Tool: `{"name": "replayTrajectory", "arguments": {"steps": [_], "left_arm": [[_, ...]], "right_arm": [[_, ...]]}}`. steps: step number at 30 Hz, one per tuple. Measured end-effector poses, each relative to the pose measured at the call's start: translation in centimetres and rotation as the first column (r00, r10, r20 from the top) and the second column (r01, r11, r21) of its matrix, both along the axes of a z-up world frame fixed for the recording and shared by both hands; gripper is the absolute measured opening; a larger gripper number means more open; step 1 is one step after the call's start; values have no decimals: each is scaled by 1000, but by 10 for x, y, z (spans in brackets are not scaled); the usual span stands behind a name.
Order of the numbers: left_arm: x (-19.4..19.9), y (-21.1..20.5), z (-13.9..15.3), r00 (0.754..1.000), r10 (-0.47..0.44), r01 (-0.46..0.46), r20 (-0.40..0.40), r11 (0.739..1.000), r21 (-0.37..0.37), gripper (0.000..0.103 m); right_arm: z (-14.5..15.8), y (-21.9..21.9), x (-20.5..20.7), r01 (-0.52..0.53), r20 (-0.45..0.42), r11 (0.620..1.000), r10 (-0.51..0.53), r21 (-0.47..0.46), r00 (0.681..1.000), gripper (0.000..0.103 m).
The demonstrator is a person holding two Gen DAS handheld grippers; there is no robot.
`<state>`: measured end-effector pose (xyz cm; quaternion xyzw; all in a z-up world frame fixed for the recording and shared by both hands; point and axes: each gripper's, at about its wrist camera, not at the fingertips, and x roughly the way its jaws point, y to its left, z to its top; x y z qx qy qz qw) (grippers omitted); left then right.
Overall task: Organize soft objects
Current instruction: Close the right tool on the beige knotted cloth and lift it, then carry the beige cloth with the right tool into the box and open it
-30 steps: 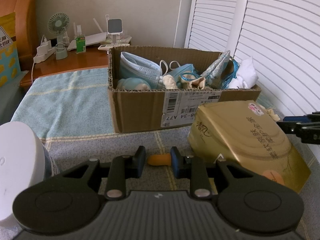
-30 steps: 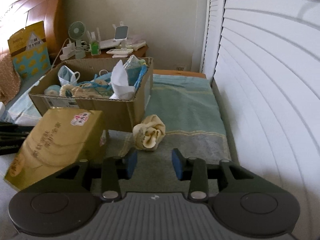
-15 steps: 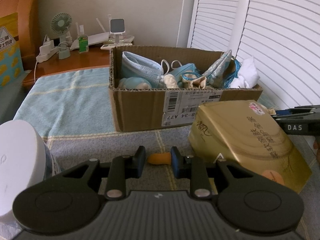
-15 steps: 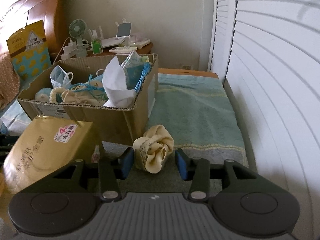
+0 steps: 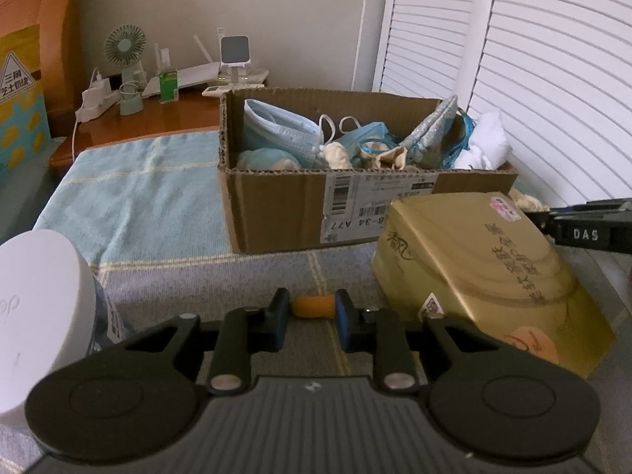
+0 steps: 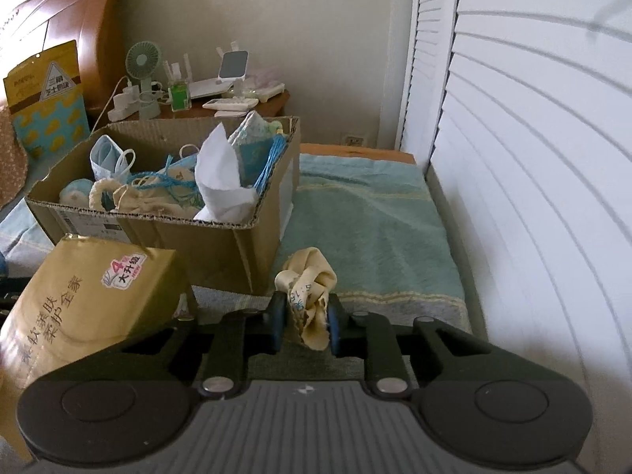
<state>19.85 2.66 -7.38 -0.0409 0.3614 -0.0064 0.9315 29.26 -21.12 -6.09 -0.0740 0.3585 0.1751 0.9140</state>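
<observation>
- Pinching a crumpled cream cloth [image 6: 310, 296], the right gripper [image 6: 303, 326] had just squeezed its jaws in, and the cloth sat pressed between the blue pads.
- That cloth was soft and bunched up, pale yellow with small marks on it, at 12 o'clock from the gripper, and it lay on the gray part of the blanket [image 6: 371, 229].
- Just past the cloth, at 11 o'clock, stood the corner of the cardboard box [image 6: 221, 249], very near.
- At 9 o'clock a gold tissue pack [image 6: 91, 300] leaned close beside the gripper, so that side was tight.
- At 1 to 2 o'clock the green blanket lay bare up to the white slatted doors [image 6: 533, 158], which made a wall along the right edge.
- The box was full of soft things: a blue face mask [image 5: 276, 130], blue string and a white cloth [image 6: 219, 181] that stuck up over the rim.
- The left gripper [image 5: 312, 320] was squeezed in on a small orange thing [image 5: 314, 306], held between its pads.
- In the left view, bare blanket lay at 10 to 11 o'clock, the gold pack sat at 2 o'clock, and a white round thing [image 5: 37, 308] crowded in at 9 o'clock.
</observation>
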Motion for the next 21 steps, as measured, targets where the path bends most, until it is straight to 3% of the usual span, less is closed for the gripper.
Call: {"name": "replayTrajectory", "arguments": {"steps": [14, 21], "left_arm": [[-17, 1, 18, 998, -60, 60, 30, 998, 12, 22], [-33, 5, 31, 994, -100, 100, 40, 995, 7, 22]], "right_arm": [[31, -13, -29, 60, 60, 998, -60, -5, 996, 25], [65, -4, -44, 13, 131, 1000, -13, 3, 991, 25]]}}
